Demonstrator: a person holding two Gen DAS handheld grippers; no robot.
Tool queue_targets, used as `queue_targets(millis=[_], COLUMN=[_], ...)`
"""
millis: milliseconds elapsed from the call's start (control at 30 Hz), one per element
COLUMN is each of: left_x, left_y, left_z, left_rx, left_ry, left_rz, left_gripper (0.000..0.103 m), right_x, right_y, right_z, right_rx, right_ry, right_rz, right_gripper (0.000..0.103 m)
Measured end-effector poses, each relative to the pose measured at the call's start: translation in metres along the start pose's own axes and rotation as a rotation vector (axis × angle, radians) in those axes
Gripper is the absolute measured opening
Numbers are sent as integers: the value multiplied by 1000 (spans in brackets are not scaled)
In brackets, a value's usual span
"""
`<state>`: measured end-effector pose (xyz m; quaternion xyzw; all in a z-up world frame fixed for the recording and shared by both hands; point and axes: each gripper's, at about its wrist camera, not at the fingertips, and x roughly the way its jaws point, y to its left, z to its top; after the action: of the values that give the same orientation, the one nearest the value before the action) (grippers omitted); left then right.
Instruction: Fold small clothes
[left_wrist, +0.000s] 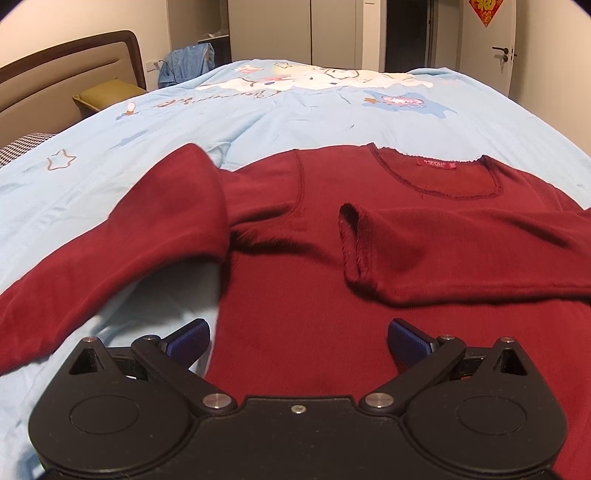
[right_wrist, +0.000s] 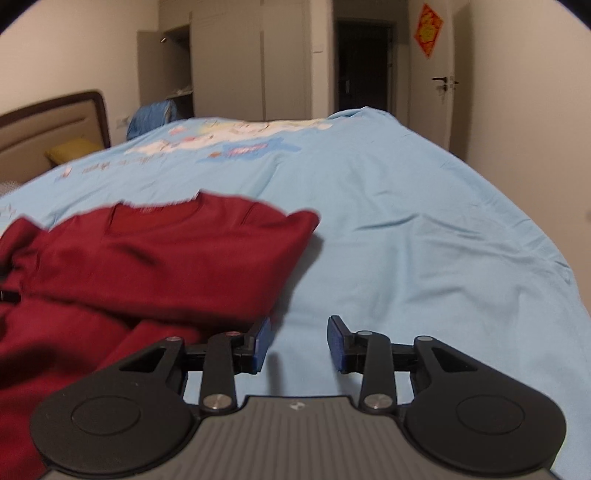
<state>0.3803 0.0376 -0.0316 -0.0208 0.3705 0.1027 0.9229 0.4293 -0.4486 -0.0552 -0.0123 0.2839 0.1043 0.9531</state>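
A dark red long-sleeved top (left_wrist: 317, 280) lies face up on the light blue bedspread (left_wrist: 258, 122), neckline far. Its right sleeve (left_wrist: 461, 251) is folded across the chest, cuff toward the middle. Its left sleeve (left_wrist: 140, 236) bends down to the left. My left gripper (left_wrist: 297, 341) is open and empty, low over the top's lower body. In the right wrist view the top (right_wrist: 159, 258) fills the left side. My right gripper (right_wrist: 299, 343) is open and empty above the bedspread (right_wrist: 424, 240), just right of the top's edge.
A brown headboard (left_wrist: 70, 74) and a yellow pillow (left_wrist: 107, 94) are at the far left. A blue garment (left_wrist: 186, 62) lies past the bed. Wardrobes and a door (left_wrist: 491, 48) line the back wall. Bare bedspread stretches right of the top.
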Motion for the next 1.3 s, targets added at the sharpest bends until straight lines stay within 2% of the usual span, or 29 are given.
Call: queue_targets(millis=[67, 200, 267, 400, 533, 600, 633, 700, 733, 767, 800, 867, 933, 1033, 1100, 1200, 1233, 1300], left_x=[-7, -28, -39, -59, -73, -81, -85, -93, -96, -99, -102, -107, -110, -115, -116, -116, -116, -116], left_y=[4, 16, 23, 40, 57, 67, 71, 80, 85, 89, 93, 99, 104, 108, 108, 111, 111, 111], left_z=[-3, -10, -14, -23, -37, -45, -50, -60, -65, -69, -75, -84, -93, -104, -111, -118, -120, -124], left_rx=[-12, -44, -56, -71, -72, -83, -88, -95, -100, -106, -115, -126, -130, -135, -142, -165, -175, -184], left_ry=[0, -10, -17, -29, -18, -17, -16, -14, -11, -7, -1, 12, 23, 35, 48, 70, 75, 82], left_rz=[6, 11, 19, 25, 38, 34, 28, 13, 1, -10, -25, -57, -100, -139, -156, -195, -205, -229], left_gripper=[102, 102, 102, 102, 102, 102, 102, 102, 102, 102, 102, 102, 102, 102, 98, 92, 90, 80], right_x=[5, 23, 30, 23, 18, 15, 10, -4, -14, -24, -35, -58, -81, -109, -120, -130, -131, -131], right_y=[8, 20, 19, 17, 11, 6, 6, 12, 16, 20, 25, 38, 52, 74, 89, 103, 106, 108], right_z=[-3, 2, 6, 6, 2, 0, -2, -8, -12, -17, -23, -37, -54, -77, -90, -106, -110, -118], right_rx=[-38, -65, -41, -9, 7, 49, 62, 50, 44, 43, 42, 49, 62, 79, 80, 98, 106, 134], right_ry=[16, -10, -23, -52, -31, -2, 4, 9, 6, 3, 2, 11, 31, 71, 106, 160, 176, 205], right_rz=[5, -7, -13, -42, -55, -29, -15, 10, 27, 48, 74, 130, 195, 284, 309, 336, 332, 325], right_gripper=[39, 37, 11, 8, 6, 9, 14, 35, 50, 59, 61, 74, 80, 83, 83, 73, 66, 58])
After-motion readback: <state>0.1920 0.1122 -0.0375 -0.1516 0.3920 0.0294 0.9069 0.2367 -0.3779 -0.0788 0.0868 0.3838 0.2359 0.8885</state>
